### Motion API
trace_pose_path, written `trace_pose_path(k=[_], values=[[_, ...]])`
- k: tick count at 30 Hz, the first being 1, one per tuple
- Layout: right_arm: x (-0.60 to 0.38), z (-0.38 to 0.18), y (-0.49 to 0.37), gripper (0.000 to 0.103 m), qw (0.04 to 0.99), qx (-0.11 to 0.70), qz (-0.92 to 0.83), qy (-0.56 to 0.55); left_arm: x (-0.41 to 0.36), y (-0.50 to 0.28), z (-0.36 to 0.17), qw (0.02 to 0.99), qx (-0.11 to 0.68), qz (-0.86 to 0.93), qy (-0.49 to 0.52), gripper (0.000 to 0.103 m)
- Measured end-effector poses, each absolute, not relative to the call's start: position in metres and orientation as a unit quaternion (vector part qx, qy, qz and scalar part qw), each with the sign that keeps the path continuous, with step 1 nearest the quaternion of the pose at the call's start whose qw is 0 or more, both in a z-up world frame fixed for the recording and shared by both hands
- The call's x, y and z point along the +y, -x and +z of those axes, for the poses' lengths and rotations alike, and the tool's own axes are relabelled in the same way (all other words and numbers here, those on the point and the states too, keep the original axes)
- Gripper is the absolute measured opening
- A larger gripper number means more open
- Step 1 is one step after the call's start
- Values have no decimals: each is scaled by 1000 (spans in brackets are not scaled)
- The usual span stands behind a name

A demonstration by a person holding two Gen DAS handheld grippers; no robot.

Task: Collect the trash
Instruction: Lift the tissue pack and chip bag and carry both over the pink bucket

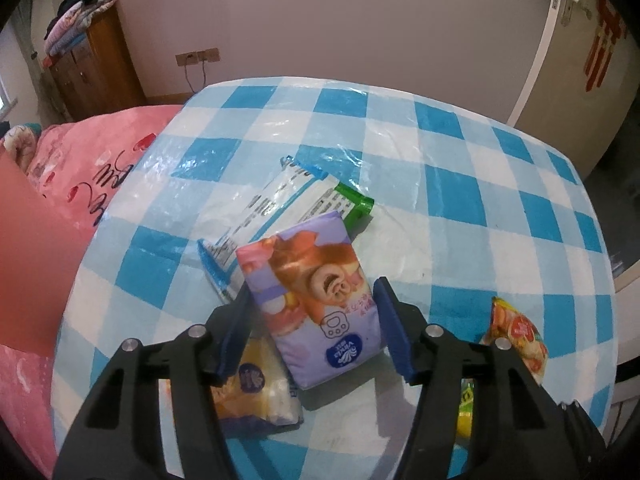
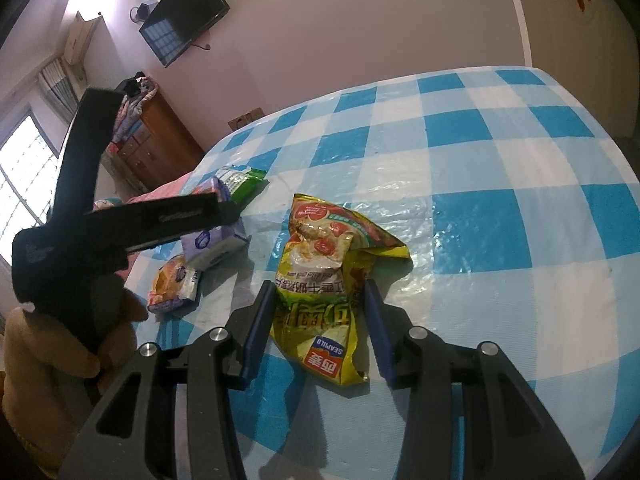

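Note:
My left gripper (image 1: 314, 300) is open around a purple tissue pack (image 1: 316, 304) with a cartoon print, the pack lying between the blue pads. A white and green wrapper (image 1: 280, 208) lies behind it, and a yellow snack packet (image 1: 256, 392) lies under the left finger. My right gripper (image 2: 318, 312) is open around a crumpled yellow-green snack bag (image 2: 324, 280). In the right wrist view the left gripper's black body (image 2: 120, 220) covers part of the tissue pack (image 2: 212, 240); the yellow packet (image 2: 172, 284) and the white and green wrapper (image 2: 240, 180) also show.
The blue and white checked tablecloth (image 1: 460, 184) covers the table under clear plastic. A pink bed (image 1: 72, 184) lies left of the table. A wooden cabinet (image 1: 92, 64) with folded blankets stands by the far wall. A white door (image 1: 580, 52) is at the right.

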State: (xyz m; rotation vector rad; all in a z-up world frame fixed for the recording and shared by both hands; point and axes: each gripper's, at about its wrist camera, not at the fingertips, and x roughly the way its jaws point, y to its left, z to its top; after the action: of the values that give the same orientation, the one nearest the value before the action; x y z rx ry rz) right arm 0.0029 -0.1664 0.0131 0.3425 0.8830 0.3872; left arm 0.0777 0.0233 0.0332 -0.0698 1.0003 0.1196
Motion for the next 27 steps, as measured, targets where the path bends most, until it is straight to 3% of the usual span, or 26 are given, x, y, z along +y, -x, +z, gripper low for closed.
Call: trace_pose_path(k=[21, 25, 27], values=[[-160, 17, 4, 42, 871, 432, 178, -150, 77, -11, 60, 898, 439, 1, 41, 60], [-154, 21, 0, 67, 870, 441, 163, -149, 83, -2, 64, 899, 435, -8, 45, 60], [-150, 22, -3, 69, 871, 446, 152, -141, 87, 4, 67, 901, 431, -9, 45, 60]])
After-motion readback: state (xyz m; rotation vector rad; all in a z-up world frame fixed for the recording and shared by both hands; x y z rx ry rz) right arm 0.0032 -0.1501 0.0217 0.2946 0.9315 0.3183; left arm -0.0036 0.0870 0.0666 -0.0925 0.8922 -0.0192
